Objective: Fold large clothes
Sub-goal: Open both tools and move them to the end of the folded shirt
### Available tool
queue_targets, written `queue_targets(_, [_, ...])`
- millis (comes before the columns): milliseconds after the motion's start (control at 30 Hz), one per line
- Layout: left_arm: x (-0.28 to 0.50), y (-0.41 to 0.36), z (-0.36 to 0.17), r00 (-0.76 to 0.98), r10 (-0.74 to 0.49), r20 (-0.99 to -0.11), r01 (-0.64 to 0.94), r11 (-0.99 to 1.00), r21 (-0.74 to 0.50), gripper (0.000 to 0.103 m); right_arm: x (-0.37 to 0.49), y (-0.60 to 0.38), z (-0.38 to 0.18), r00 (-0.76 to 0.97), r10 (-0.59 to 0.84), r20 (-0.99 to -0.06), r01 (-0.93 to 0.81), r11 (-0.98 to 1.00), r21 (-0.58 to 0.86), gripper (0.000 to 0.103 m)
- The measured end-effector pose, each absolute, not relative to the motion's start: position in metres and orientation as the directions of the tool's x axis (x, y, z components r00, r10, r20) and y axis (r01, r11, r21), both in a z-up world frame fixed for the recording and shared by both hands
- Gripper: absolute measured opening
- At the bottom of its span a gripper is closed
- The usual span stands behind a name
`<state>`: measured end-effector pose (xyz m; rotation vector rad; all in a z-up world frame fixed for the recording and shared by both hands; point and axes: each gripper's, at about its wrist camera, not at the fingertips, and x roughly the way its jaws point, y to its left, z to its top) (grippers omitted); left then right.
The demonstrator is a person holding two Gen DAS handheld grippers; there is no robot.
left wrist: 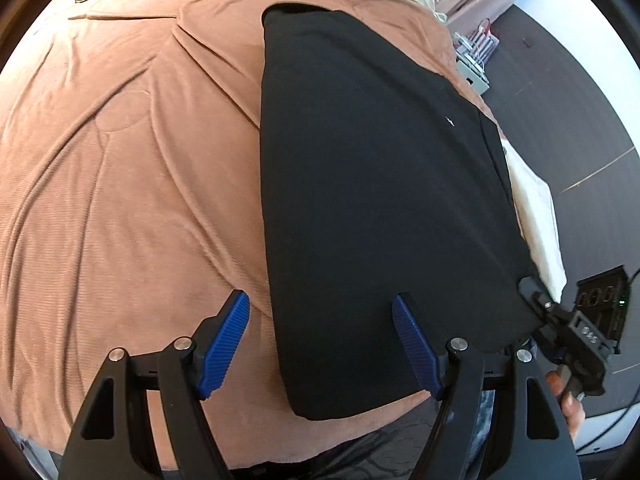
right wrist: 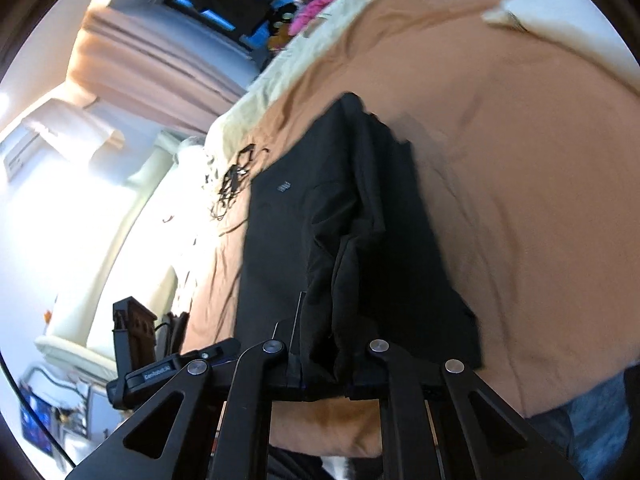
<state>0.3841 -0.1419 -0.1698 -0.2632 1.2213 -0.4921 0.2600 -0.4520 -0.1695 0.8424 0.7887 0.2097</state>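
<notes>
Left gripper (left wrist: pixel 322 340) is hovering with jaws spread over the black garment (left wrist: pixel 380 200) lying on the brown bedspread (left wrist: pixel 120 180); right gripper (right wrist: pixel 326 364) is pinching the garment's edge.

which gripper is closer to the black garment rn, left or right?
Right. The right gripper is clamped on the black garment at its near right edge, cloth bunched between its fingers. The left gripper hangs open above the near left corner, not touching.
</notes>
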Motion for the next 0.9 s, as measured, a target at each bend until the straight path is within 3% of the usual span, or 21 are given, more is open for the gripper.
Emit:
queue_targets(233, [0.383,-0.158,-0.185,0.231,-0.494,-0.838,0.233,0.865,-0.445,0.075,0.252,-0.458,-0.210,0.691,0.453,-0.564,0.182,0.646,0.742,0.010])
queue_targets(367, [0.381,-0.156,-0.176,0.247,-0.494,-0.833,0.243,0.864,-0.441,0.075,0.251,-0.460,-0.206,0.679,0.463,-0.570,0.183,0.645,0.742,0.011])
queue_targets(467, [0.386,-0.151,-0.163,0.282,-0.495,-0.822,0.256,0.865,-0.432,0.075,0.253,-0.460,-0.186,0.682,0.419,-0.599,0.175,0.702,0.691,0.033])
queue_targets(533, [0.393,-0.147,-0.158,0.293,-0.500,-0.815,0.254,0.862,-0.438,0.075,0.257,-0.466,-0.172,0.690,0.391,-0.609,0.161,0.737,0.656,0.055])
queue_targets(600, [0.402,-0.144,-0.154,0.306,-0.500,-0.810,0.244,0.864,-0.441,0.075,0.264,-0.474,-0.163,0.692,0.392,-0.606,0.147,0.745,0.651,0.066])
queue_targets(900, [0.441,-0.142,-0.152,0.339,-0.502,-0.796,0.215,0.865,-0.454,0.075,0.338,-0.495,-0.161,0.590,0.490,-0.642,0.052,0.771,0.635,0.075])
